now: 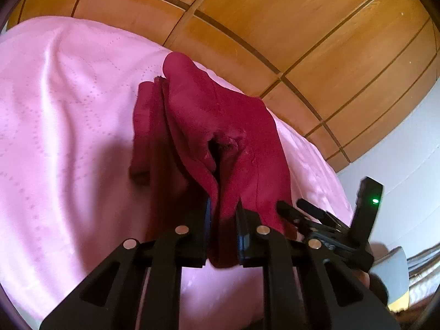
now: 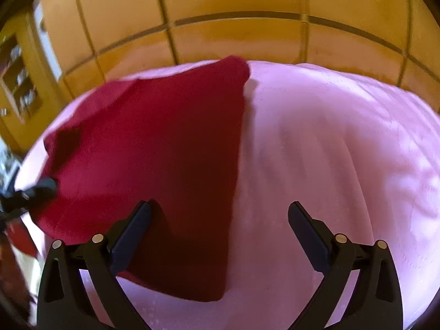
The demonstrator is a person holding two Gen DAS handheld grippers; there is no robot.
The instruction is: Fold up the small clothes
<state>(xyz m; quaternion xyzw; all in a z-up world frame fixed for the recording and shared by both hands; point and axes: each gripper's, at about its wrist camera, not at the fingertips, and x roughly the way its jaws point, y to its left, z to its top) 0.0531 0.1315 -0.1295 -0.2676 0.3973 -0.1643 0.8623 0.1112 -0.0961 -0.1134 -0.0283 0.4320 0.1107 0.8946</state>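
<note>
Early in the fold: left gripper pinching red garment edge, right gripper spread and empty, folding mostly left.

Home bedroom: pink bedspread, wooden wardrobe panels

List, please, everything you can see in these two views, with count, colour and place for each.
red garment: one, dark red, on the bed, its near edge bunched and lifted.
pink bedspread: one, pale pink, under the garment.
wooden panelling: orange-brown, behind the bed.
shelf unit: one, wooden, far left of the right wrist view, blurred.
left gripper: one, black, shut on the red garment.
right gripper: one, black, open above the garment's near corner, holding nothing.
</note>
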